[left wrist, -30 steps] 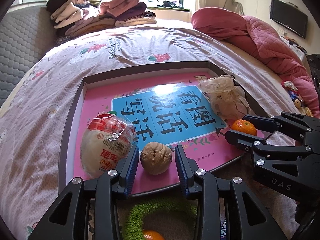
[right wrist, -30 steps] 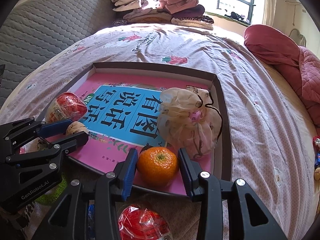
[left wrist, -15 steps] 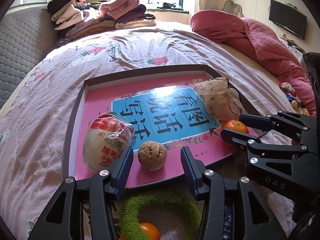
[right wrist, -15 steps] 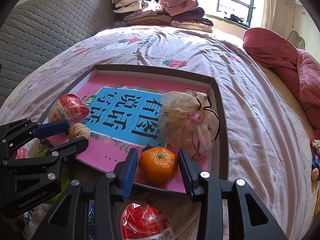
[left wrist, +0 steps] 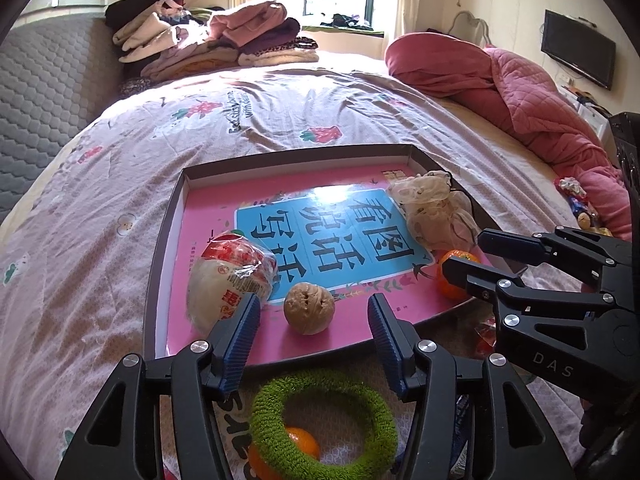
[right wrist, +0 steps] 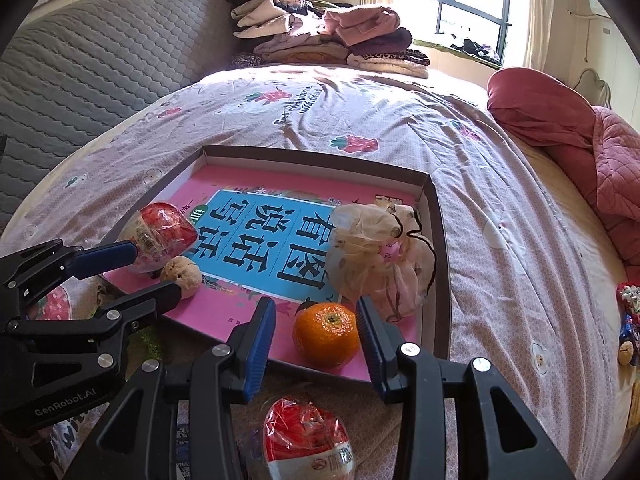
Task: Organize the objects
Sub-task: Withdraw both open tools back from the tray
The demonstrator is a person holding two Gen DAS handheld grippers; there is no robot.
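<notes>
A shallow dark-rimmed tray point(left wrist: 280, 160) point(right wrist: 320, 156) with a pink and blue printed sheet lies on the bed. On it sit a wrapped red and white bun point(left wrist: 228, 276) point(right wrist: 160, 232), a brown wrinkled ball point(left wrist: 308, 308) point(right wrist: 182, 274), a gauze drawstring pouch point(left wrist: 436, 216) point(right wrist: 376, 264) and an orange point(right wrist: 326, 334) point(left wrist: 452, 276). My left gripper point(left wrist: 312, 320) point(right wrist: 154, 270) straddles the brown ball, jaws opening, pads clear of it. My right gripper point(right wrist: 316, 312) point(left wrist: 464, 251) stands open around the orange, which rests on the tray with a gap at the left pad.
Below the left gripper a green fuzzy ring point(left wrist: 324, 420) lies over another orange point(left wrist: 300, 440). A second red wrapped bun point(right wrist: 308, 436) lies under the right gripper. Folded clothes point(left wrist: 208, 40) are stacked at the back, a red quilt point(left wrist: 520, 100) on the right, small toys point(right wrist: 628, 320) at the bed's edge.
The left jaws have spread away from the brown ball, and that gripper has drawn back and up a little. The orange now looks slightly farther from the right pads.
</notes>
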